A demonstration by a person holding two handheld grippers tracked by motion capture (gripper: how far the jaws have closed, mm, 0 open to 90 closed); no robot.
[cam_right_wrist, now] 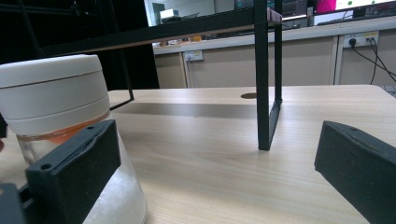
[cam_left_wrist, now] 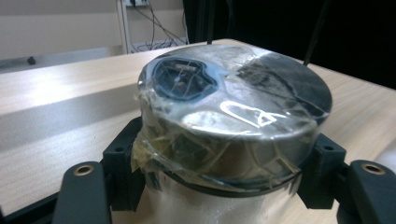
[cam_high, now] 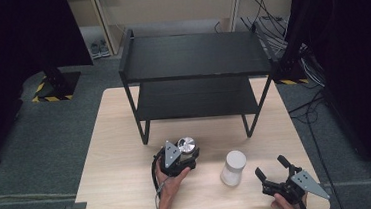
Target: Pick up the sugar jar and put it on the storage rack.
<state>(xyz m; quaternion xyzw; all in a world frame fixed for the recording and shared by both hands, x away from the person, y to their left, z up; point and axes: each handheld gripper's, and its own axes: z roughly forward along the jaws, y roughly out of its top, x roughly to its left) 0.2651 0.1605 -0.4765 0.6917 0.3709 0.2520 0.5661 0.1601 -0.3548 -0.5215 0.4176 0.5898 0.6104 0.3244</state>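
Pale wood makes the table [cam_high: 127, 154] in the high view; a black two-tier rack [cam_high: 196, 71] stands on its far half; in front of the rack, the left gripper [cam_high: 186, 157] sits clamped on a silver-lidded jar [cam_high: 186, 145], with the person's left hand [cam_high: 172, 178] behind it; to the right, a white-lidded jar [cam_high: 233, 167] stands upright on the table, apart from the first jar; the right gripper [cam_high: 271, 167] rests near the table's right front corner, just beside the white-lidded jar, its jaws spread wide and holding nothing.

In the left gripper view the silver-lidded jar [cam_left_wrist: 233, 116] stands upright between the jaws; both black pads [cam_left_wrist: 123, 161] press against its sides below the lid, which is wrapped in crinkled clear tape; the table [cam_left_wrist: 56, 116] stretches behind it.

In the right gripper view the jaws stand wide apart with bare table [cam_right_wrist: 224, 154] between them; the white-lidded jar [cam_right_wrist: 51, 98] stands at the left, partly behind the left jaw; a leg of the rack [cam_right_wrist: 262, 93] rises farther off.
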